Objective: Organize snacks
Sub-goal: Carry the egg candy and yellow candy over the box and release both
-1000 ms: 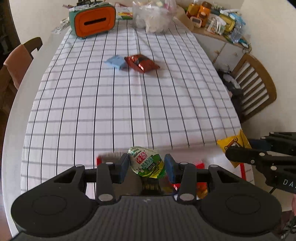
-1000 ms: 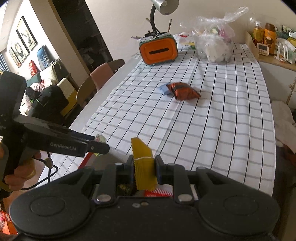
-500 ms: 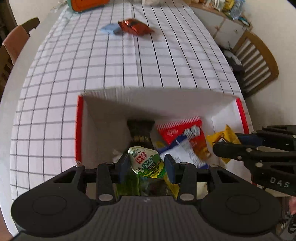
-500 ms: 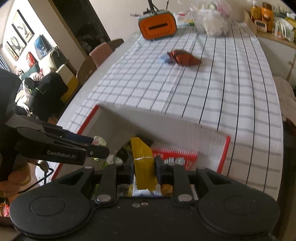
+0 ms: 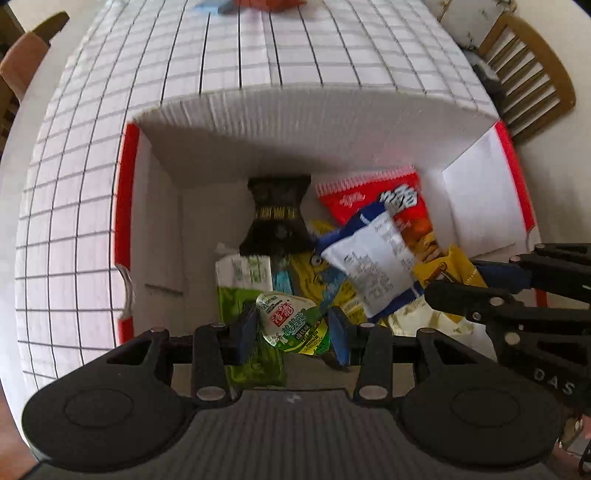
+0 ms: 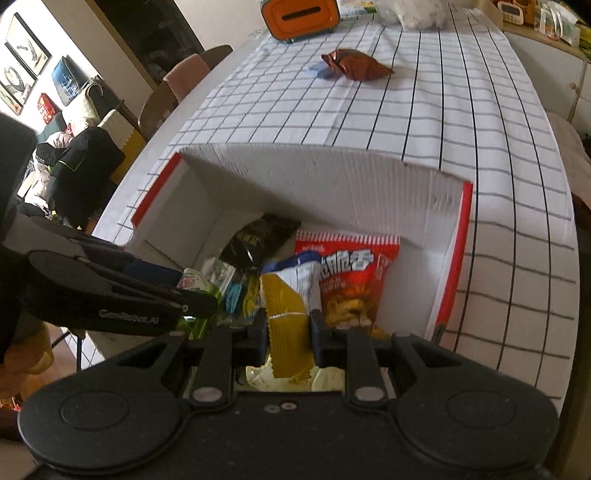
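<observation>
A white cardboard box with red edges (image 5: 295, 122) (image 6: 332, 177) stands at the near end of the table and holds several snack packets, among them a red one (image 5: 373, 195) (image 6: 351, 273), a black one (image 5: 277, 218) (image 6: 258, 236) and a white and blue one (image 5: 369, 258). My left gripper (image 5: 291, 328) is shut on a green jelly cup (image 5: 290, 323) above the box's near left part. My right gripper (image 6: 288, 328) is shut on a yellow packet (image 6: 286, 317) above the box's near middle. A brown-red packet (image 6: 354, 66) and a small blue packet (image 6: 319, 70) lie farther up the table.
The table has a white grid tablecloth (image 6: 461, 110). An orange box (image 6: 299, 14) and a plastic bag (image 6: 421, 13) stand at the far end. Chairs stand on the left (image 6: 184, 74) and on the right (image 5: 535, 70).
Both grippers have moved down and forward over the open box, which now fills the lower views. Each still holds its snack.
</observation>
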`<state>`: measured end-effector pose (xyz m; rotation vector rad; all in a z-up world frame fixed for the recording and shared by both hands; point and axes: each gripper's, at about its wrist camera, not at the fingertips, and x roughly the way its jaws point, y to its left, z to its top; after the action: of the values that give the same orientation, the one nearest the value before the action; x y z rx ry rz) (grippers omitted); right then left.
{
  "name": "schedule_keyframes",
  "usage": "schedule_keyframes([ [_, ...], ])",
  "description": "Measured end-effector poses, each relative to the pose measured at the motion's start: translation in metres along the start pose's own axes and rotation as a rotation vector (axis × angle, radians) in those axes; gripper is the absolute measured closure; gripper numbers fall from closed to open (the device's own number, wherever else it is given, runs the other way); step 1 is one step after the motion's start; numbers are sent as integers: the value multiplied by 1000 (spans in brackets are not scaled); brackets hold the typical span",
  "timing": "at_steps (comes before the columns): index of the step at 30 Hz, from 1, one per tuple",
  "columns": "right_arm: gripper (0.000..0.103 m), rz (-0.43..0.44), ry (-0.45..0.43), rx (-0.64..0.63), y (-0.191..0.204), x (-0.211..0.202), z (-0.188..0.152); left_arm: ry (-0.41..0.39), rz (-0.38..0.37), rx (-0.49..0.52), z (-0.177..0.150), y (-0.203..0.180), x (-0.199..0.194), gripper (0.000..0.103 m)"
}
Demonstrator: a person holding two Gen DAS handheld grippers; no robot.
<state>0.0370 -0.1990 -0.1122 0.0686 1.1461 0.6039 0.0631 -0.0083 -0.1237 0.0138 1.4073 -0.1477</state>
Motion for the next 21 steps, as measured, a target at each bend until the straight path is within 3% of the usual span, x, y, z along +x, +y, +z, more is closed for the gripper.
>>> schedule_keyframes([
  [9,82,-13,18,3,1,7,-6,68,-12,-1,1,-4,17,60],
  [21,78,-17,24,-15,4,7,-4,90,-5,-11,5,-4,22,60],
])
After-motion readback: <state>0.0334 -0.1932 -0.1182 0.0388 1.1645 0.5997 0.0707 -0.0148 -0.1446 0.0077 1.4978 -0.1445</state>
